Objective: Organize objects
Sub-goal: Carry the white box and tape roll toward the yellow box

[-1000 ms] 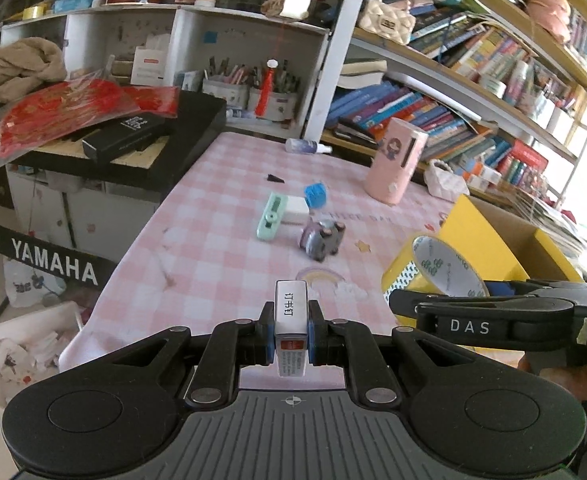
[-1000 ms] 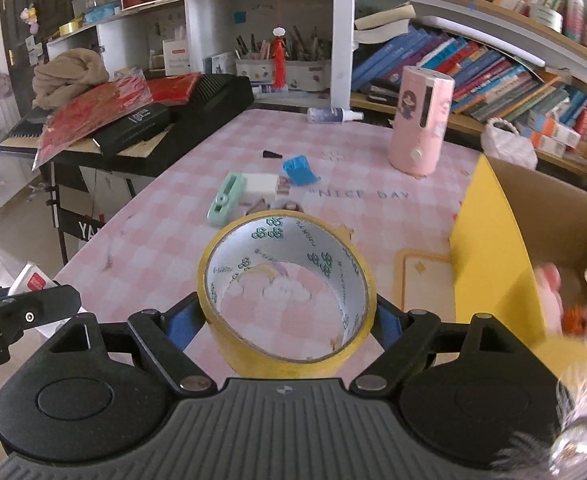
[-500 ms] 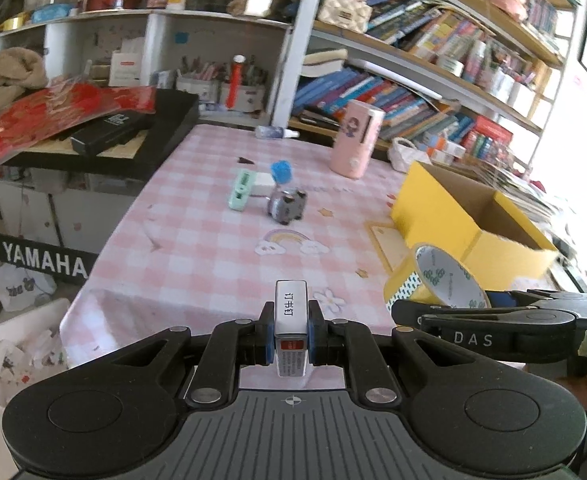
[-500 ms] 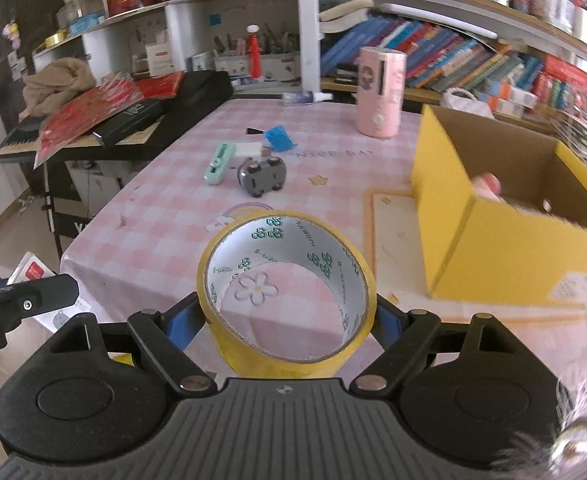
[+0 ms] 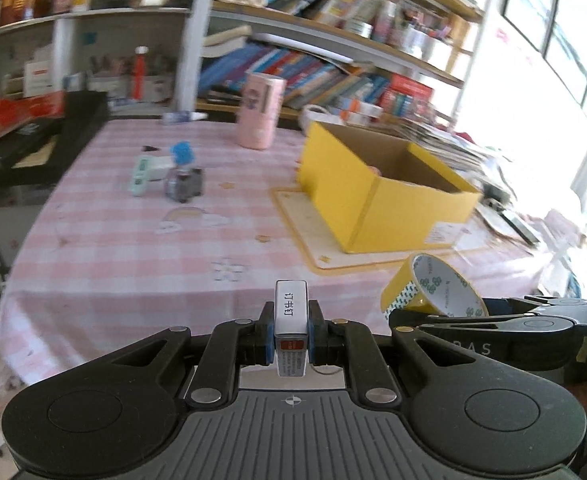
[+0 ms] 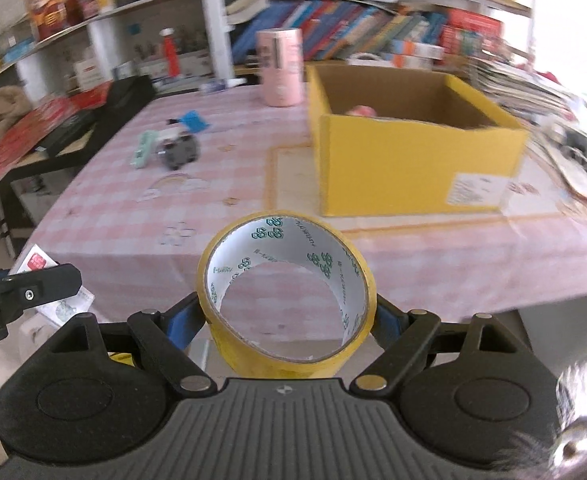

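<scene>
Between the pads of my left hand-held gripper (image 5: 290,330) sits a small box of staples (image 5: 291,320), clamped tight; my right hand-held gripper (image 6: 287,316) grips a yellow tape roll (image 6: 285,296) across its width. Both hang off the near edge of the worktop (image 6: 253,216) (pink check cloth). I judge this the carry step: next, bring each over the yellow box (image 6: 405,160) and release inside.

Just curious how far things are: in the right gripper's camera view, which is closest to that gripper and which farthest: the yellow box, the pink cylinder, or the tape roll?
1. Tape roll: clamped in the right gripper.
2. Yellow box: ahead, on the right.
3. Pink cylinder: at the table's far edge.
</scene>
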